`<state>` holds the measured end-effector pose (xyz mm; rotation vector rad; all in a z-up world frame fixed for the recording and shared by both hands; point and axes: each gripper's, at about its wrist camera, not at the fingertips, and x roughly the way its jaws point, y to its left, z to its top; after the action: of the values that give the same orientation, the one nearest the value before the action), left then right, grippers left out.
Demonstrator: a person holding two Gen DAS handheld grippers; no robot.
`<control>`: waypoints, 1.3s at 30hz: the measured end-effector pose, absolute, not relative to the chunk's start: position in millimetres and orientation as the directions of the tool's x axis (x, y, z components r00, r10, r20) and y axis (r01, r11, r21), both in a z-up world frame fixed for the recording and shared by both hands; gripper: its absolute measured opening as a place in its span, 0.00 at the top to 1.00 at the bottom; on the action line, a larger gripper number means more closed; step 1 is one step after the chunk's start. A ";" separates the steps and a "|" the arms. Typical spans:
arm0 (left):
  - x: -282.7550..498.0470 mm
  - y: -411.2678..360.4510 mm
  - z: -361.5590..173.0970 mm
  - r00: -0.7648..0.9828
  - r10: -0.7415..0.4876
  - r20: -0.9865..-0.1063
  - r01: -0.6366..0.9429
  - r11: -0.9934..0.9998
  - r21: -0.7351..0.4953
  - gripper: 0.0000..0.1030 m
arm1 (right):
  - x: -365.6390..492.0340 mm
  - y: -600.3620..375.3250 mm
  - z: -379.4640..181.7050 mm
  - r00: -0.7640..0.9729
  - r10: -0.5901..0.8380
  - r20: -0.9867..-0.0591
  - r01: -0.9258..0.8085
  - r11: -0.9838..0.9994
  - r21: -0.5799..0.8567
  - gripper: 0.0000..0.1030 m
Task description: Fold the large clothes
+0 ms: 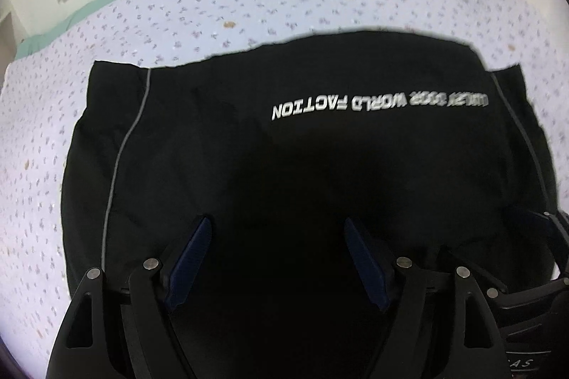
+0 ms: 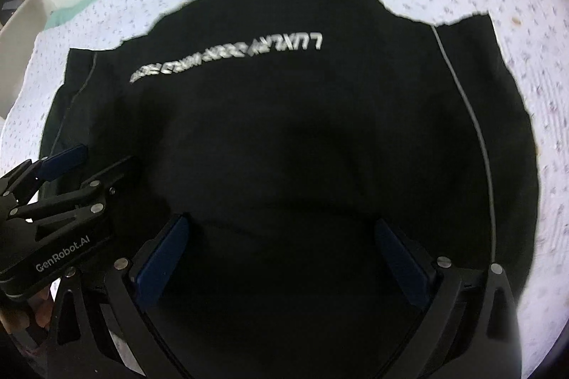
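A: The black garment [image 1: 249,172] lies flat on the floral bed sheet [image 1: 220,9]. It seems soft, light and a little slippery; its near corners look best to take hold of.

B: White lettering [image 1: 377,105] sits at twelve o'clock, grey piping [image 1: 121,148] at nine.

A: The left tool [image 1: 275,229] and right tool [image 2: 281,229] both hang spread apart over the cloth, holding nothing.

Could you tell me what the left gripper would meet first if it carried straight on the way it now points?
Most likely the black garment: the left gripper, open, points at its dark cloth spread on the floral sheet. How far off it hangs is unclear.
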<state>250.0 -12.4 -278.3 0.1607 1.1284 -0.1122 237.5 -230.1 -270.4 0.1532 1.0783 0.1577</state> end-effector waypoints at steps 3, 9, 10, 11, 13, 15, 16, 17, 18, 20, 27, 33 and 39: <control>256.0 -11.3 -293.6 0.407 -0.019 -0.913 0.161 0.986 0.051 0.24 | 236.9 -226.9 -284.0 0.465 0.183 -0.866 -0.051 0.982 0.180 0.00; 259.7 -9.3 -301.0 0.402 -0.029 -0.915 0.172 0.984 0.045 0.23 | 233.9 -226.9 -287.9 0.480 0.171 -0.861 -0.055 0.985 0.165 0.00; 258.9 -7.8 -300.1 0.406 -0.037 -0.913 0.175 0.984 0.038 0.23 | 232.1 -228.6 -286.2 0.477 0.175 -0.861 -0.058 0.984 0.168 0.00; 258.0 -5.8 -298.9 0.409 -0.048 -0.911 0.180 0.983 0.029 0.23 | 231.4 -229.1 -283.2 0.473 0.180 -0.862 -0.066 0.983 0.169 0.00; 256.0 -3.3 -296.7 0.411 -0.063 -0.909 0.192 0.981 0.019 0.23 | 227.3 -232.9 -277.6 0.458 0.201 -0.866 -0.072 0.979 0.190 0.00; 253.2 -0.8 -294.0 0.413 -0.072 -0.908 0.203 0.979 0.015 0.23 | 227.7 -237.8 -269.7 0.447 0.224 -0.866 -0.061 0.974 0.220 0.00; 252.2 0.0 -292.9 0.415 -0.075 -0.907 0.206 0.978 0.014 0.23 | 223.9 -242.6 -267.2 0.445 0.238 -0.863 -0.054 0.969 0.240 0.00; 251.2 0.7 -291.8 0.415 -0.074 -0.907 0.206 0.978 0.014 0.23 | 220.4 -246.3 -262.3 0.444 0.245 -0.862 -0.050 0.967 0.249 0.00; 250.5 1.0 -290.6 0.415 -0.073 -0.907 0.201 0.979 0.013 0.23 | 216.3 -250.6 -259.9 0.444 0.251 -0.860 -0.042 0.965 0.260 0.00; 248.9 3.1 -284.9 0.410 -0.071 -0.909 0.181 0.984 0.005 0.23 | 206.3 -258.5 -254.1 0.445 0.263 -0.856 -0.033 0.960 0.278 0.00; 234.5 22.2 -264.2 0.373 -0.143 -0.917 0.171 0.982 -0.084 0.23 | 176.5 -284.3 -236.4 0.447 0.269 -0.853 -0.041 0.959 0.281 0.00; 212.4 71.2 -240.1 0.411 -0.229 -0.883 0.160 0.971 -0.178 0.23 | 128.5 -345.2 -220.5 0.511 0.257 -0.820 -0.024 0.958 0.285 0.00; 182.6 158.1 -217.7 0.493 -0.233 -0.838 0.074 0.971 -0.226 0.23 | 64.3 -448.8 -170.5 0.640 0.094 -0.763 0.124 0.967 0.223 0.00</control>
<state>182.6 158.1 -217.7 -0.1680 1.0394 -0.1875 64.3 -448.8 -170.5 0.2659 0.8792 -0.0176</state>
